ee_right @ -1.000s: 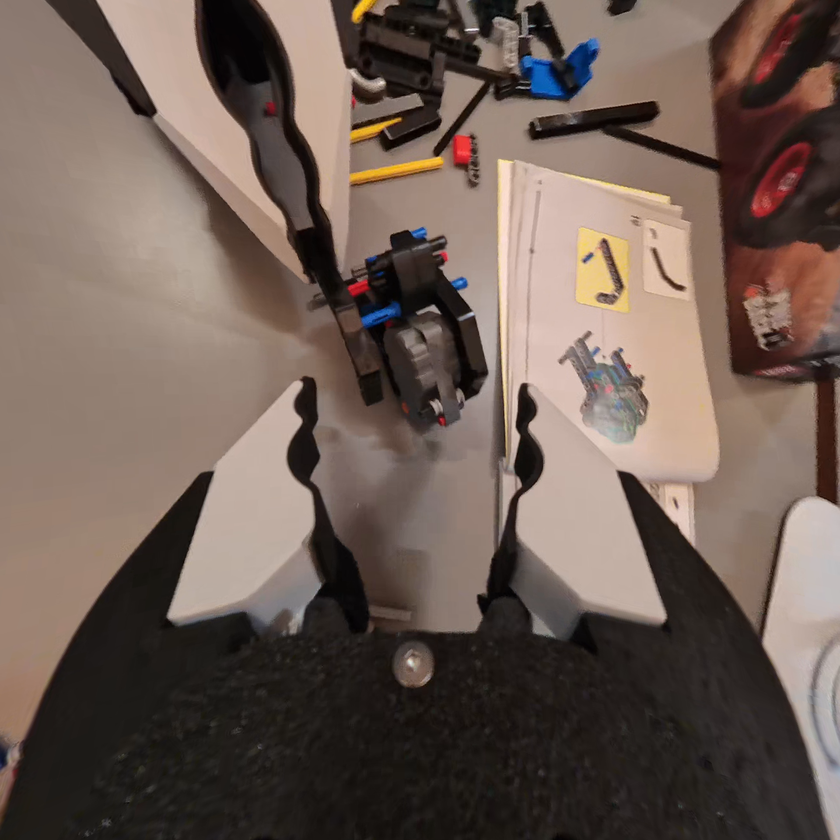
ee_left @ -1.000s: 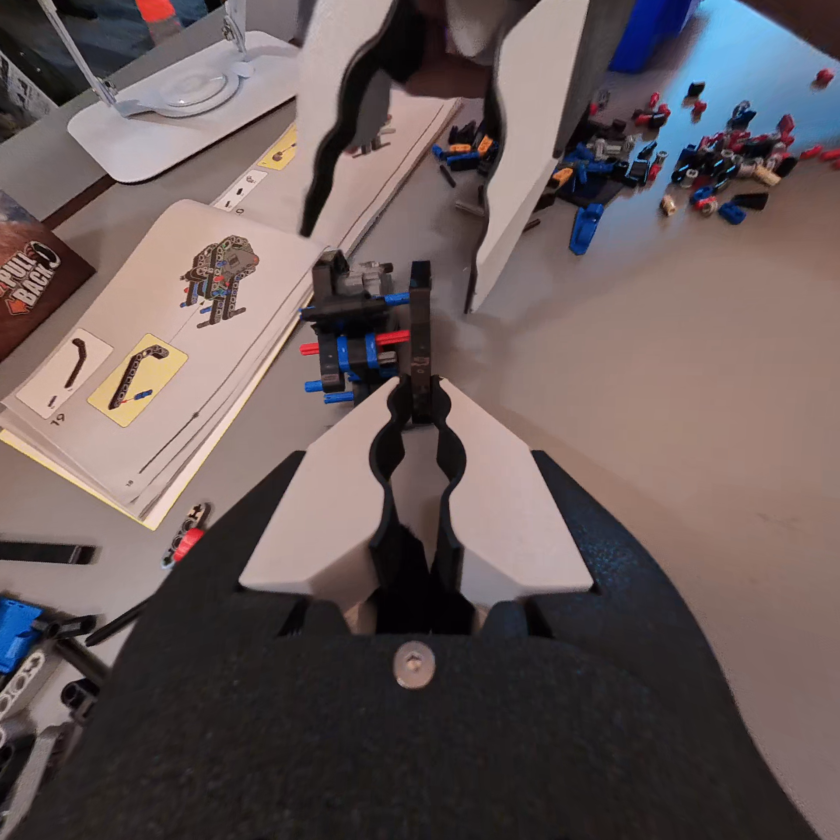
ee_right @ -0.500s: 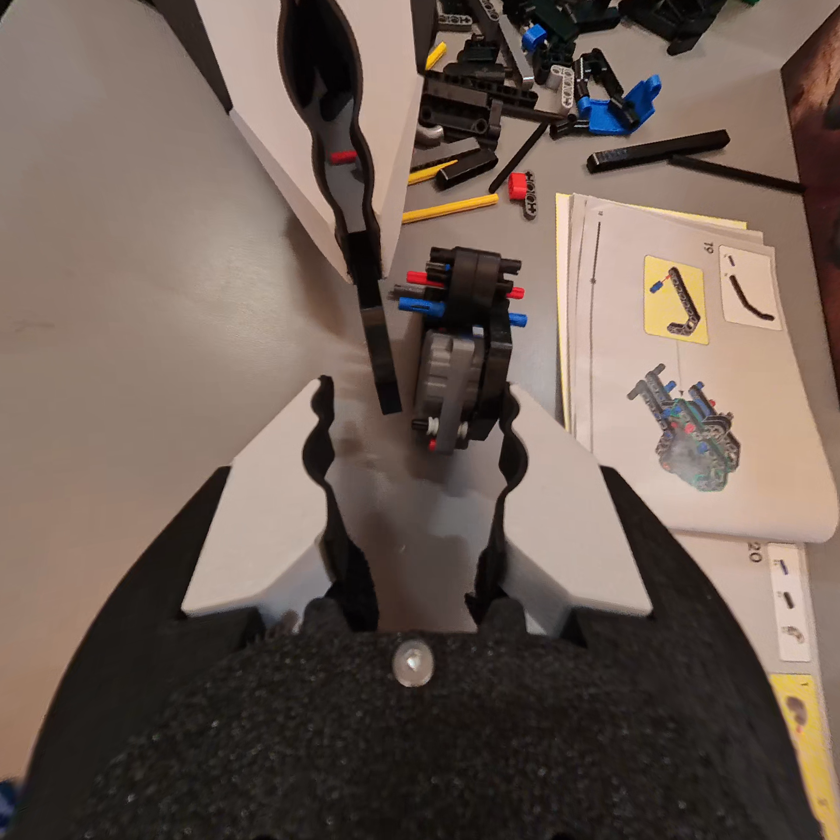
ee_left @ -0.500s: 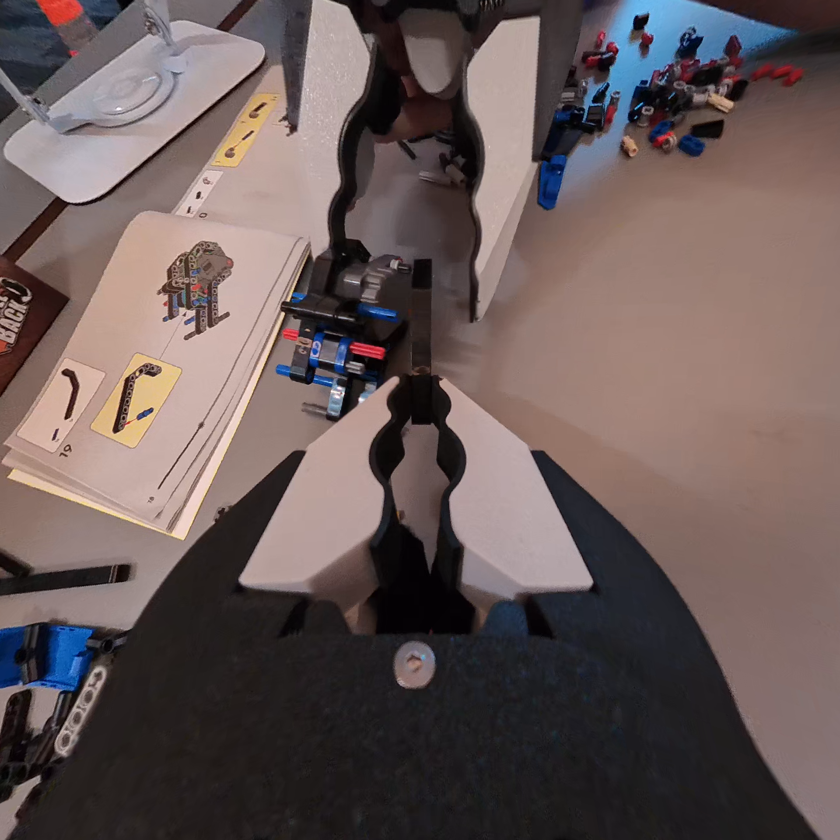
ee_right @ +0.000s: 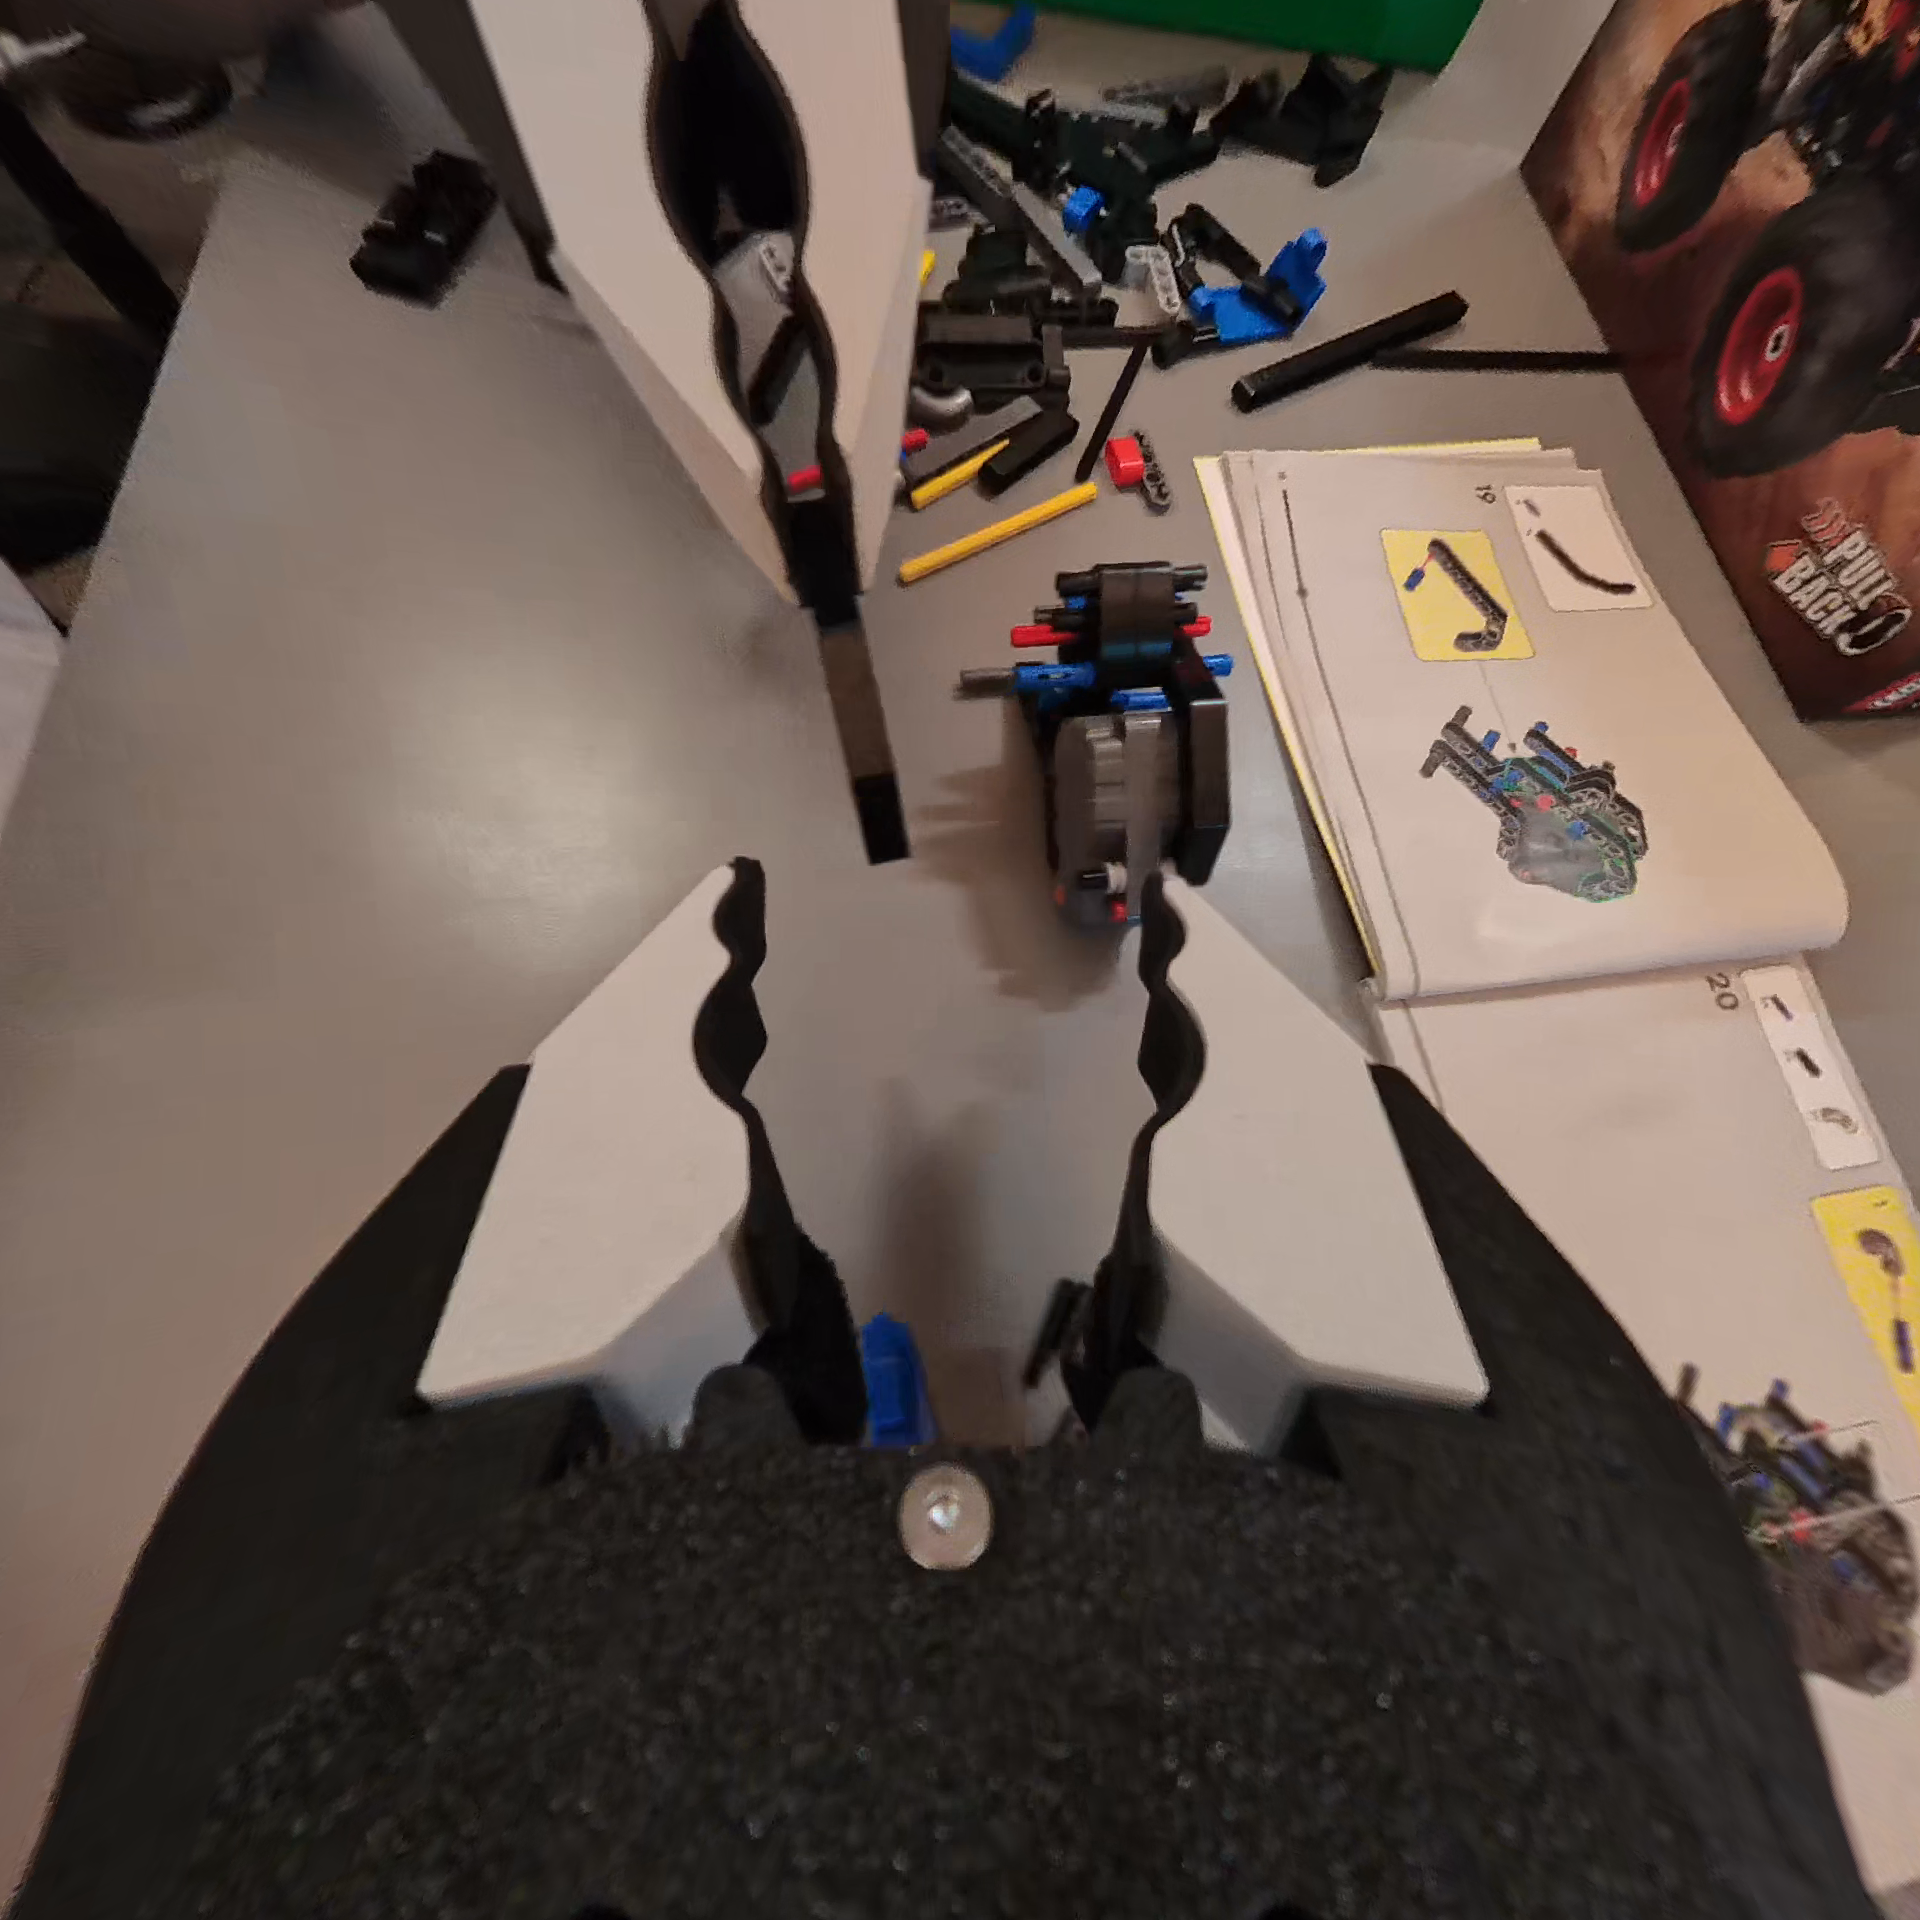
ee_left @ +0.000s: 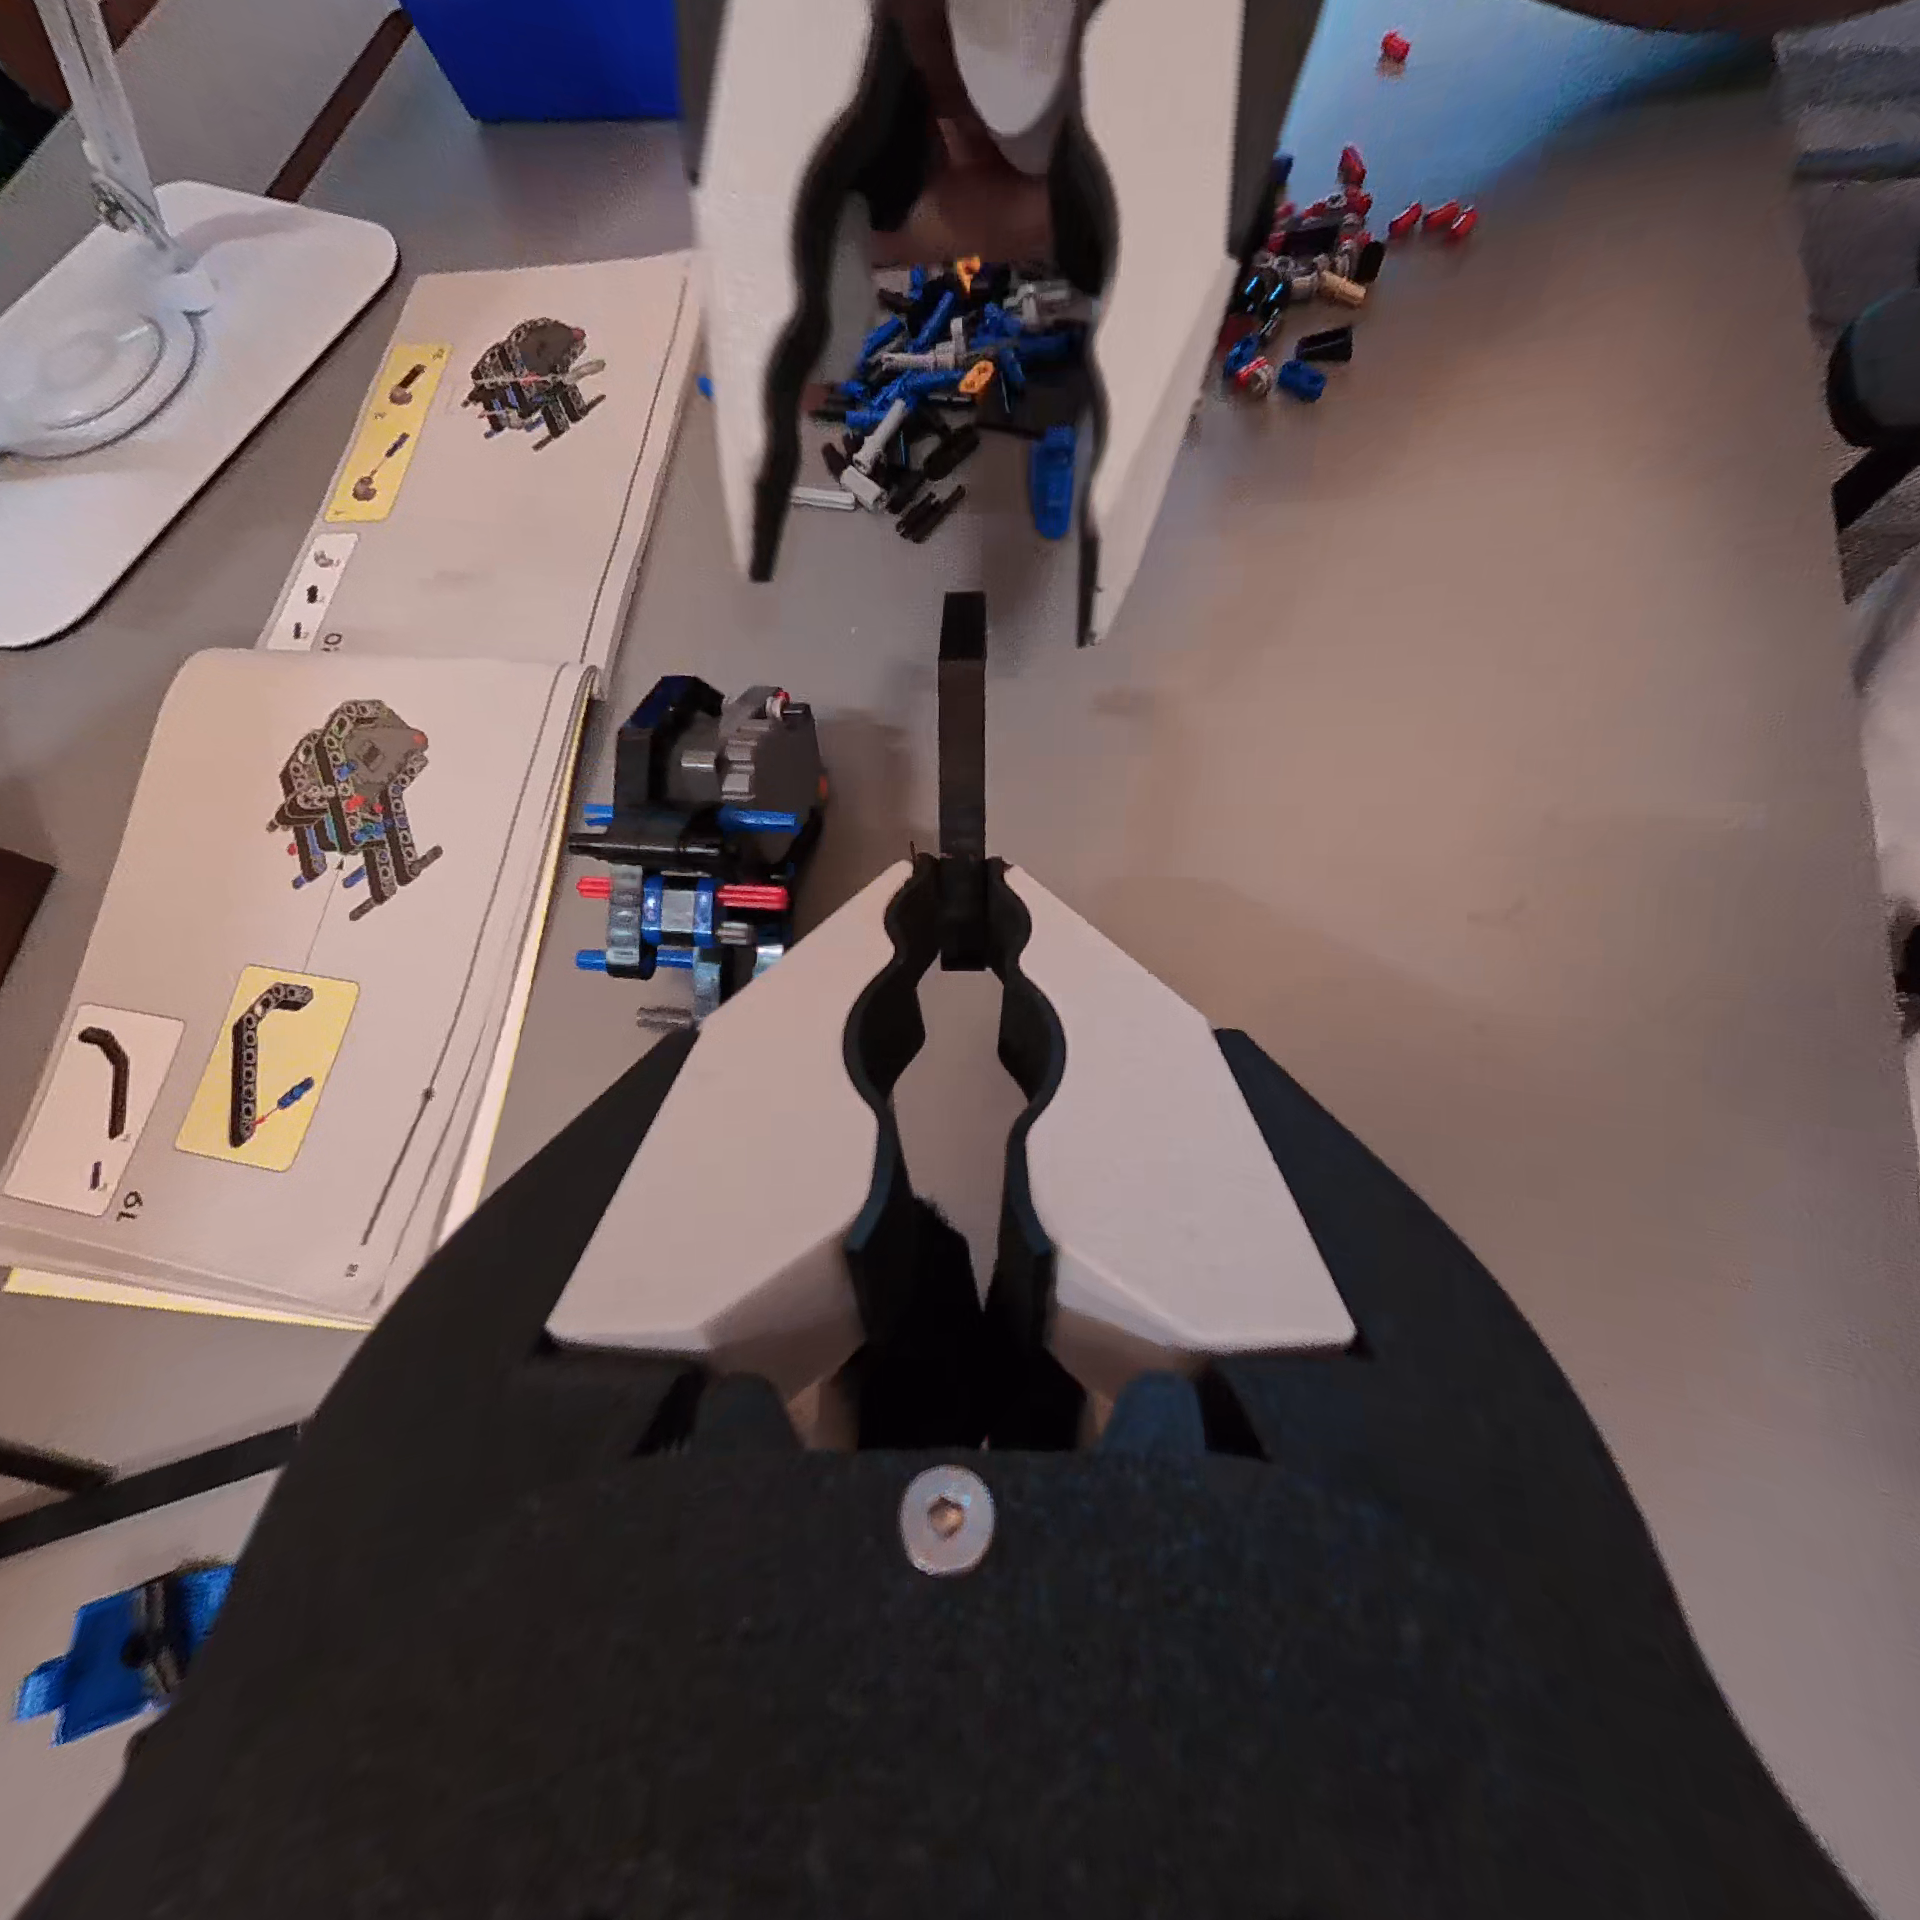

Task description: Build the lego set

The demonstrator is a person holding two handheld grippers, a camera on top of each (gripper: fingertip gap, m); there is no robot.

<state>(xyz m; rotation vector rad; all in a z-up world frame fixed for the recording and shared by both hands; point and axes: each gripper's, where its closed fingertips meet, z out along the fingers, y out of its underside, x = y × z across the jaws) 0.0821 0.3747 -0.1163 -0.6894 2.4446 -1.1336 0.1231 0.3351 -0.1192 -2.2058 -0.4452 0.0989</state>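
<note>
Gripping one end of a long black lego beam, the left claw is held closed beside the small black, grey and blue lego assembly on the grey table. Opposite, the right claw is held wide open and empty, near that assembly.

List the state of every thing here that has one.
Left gripper: shut on black beam, held off the table.
Right gripper: open, empty.
Model: part-built, on the table, ungripped.
Booklet: open.
</note>
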